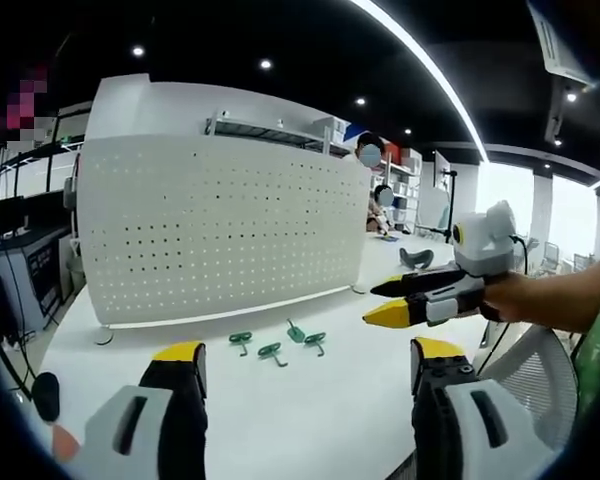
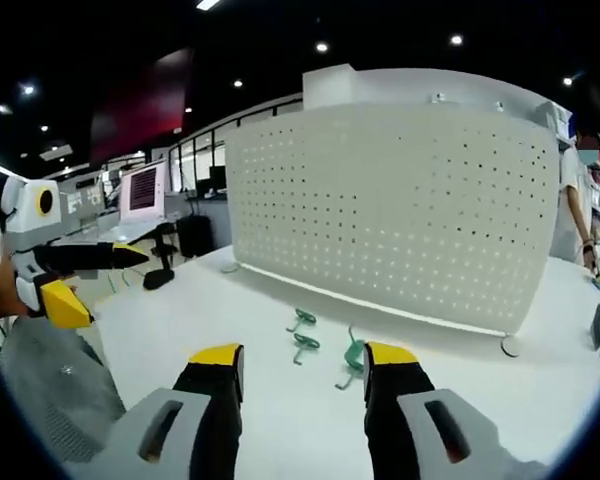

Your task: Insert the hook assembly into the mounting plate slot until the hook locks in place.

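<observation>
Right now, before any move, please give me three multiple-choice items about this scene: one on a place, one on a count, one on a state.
1. Where do the green hooks lie?
A. on the white table, before the pegboard
B. hanging on the pegboard
C. between jaws

2. How many hooks?
A. one
B. four
C. nine

3. The left gripper is:
A. shut on a hook
B. open, holding nothing
C. touching the pegboard

Answers: 1 A, they rest flat on the tabletop; 2 B, four show in the left gripper view; 3 B, its jaws stand wide apart.
</observation>
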### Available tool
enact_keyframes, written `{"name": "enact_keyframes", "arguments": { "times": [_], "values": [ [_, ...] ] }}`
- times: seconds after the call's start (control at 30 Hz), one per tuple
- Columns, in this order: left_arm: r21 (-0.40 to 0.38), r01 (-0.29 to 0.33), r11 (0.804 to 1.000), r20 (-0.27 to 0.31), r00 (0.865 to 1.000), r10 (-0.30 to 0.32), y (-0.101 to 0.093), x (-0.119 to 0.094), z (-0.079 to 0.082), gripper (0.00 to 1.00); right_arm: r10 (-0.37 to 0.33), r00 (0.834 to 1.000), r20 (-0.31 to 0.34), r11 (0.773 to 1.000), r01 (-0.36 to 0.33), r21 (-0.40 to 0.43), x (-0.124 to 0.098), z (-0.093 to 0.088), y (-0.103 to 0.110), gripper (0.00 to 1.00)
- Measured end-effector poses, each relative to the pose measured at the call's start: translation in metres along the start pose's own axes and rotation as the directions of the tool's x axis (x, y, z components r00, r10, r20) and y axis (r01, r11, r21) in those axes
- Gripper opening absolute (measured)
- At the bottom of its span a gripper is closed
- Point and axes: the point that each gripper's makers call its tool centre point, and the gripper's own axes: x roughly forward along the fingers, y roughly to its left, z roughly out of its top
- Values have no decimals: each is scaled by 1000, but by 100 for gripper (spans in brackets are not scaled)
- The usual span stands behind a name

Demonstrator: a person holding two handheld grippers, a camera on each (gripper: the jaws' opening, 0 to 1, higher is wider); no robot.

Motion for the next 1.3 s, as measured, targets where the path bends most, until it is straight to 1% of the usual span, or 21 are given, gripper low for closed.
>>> {"name": "enact_keyframes", "arguments": {
  "times": [0.63, 0.73, 0.83, 0.9, 1.17, 1.3],
  "values": [
    [-16, 1, 1000, -19, 1000, -1, 0, 3, -7, 84, 62, 997, -54, 994, -67, -92, 49, 5, -1, 41],
    [-20, 1, 1000, -22, 1000, -1, 0, 4, -9, 84, 69, 994, -81, 992, -78, -102, 56, -2, -3, 36],
    [-23, -1, 1000, -23, 1000, 1, 0, 4, -10, 83, 75, 993, -87, 989, -85, -121, 61, -3, -3, 35],
    [-25, -2, 1000, -26, 1000, 2, 1, 4, -10, 83, 81, 992, -101, 988, -93, -121, 65, -5, -4, 33],
    [-27, -6, 1000, -33, 999, 5, 2, 3, -11, 82, 103, 985, -141, 977, -126, -169, 83, -11, -8, 28],
    [-26, -6, 1000, -37, 999, 5, 2, 4, -11, 82, 118, 981, -155, 973, -145, -179, 91, -16, -7, 27]
  ]
}}
